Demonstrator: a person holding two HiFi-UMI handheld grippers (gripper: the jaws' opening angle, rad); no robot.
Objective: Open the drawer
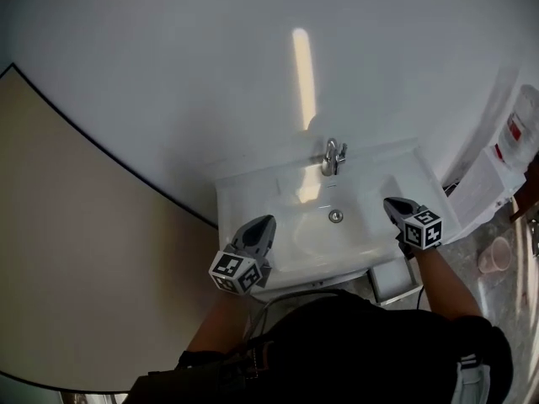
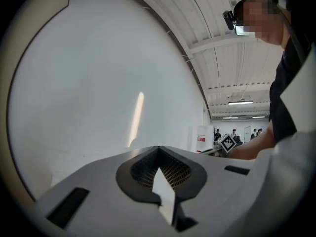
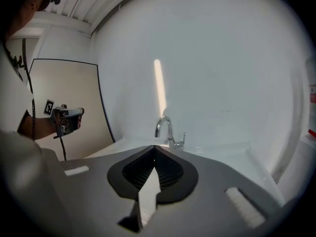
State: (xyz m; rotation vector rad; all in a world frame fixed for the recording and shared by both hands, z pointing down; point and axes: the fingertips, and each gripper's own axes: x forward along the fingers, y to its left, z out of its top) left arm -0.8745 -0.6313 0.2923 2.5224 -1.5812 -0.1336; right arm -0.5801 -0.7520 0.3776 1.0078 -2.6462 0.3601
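Note:
A white vanity with a sink [image 1: 253, 194] and a chrome faucet [image 1: 333, 156] stands against the wall. Below its front right corner a white drawer [image 1: 394, 278] sticks out, partly hidden by my body. My left gripper [image 1: 263, 222] hangs over the sink's front left edge, shut and empty. Over the sink's right side my right gripper [image 1: 392, 202] is also shut with nothing in it. In the left gripper view the jaws [image 2: 158, 147] meet before a bare wall. The right gripper view has the closed jaws [image 3: 154, 147] pointing at the faucet [image 3: 167, 130], with the left gripper [image 3: 66, 118] off to the side.
A beige panel [image 1: 76, 251] covers the wall left of the vanity. White sheets and containers [image 1: 493, 179] stand at the right, with a pale cup [image 1: 497, 255] on the grey floor. Several people stand far off in the left gripper view.

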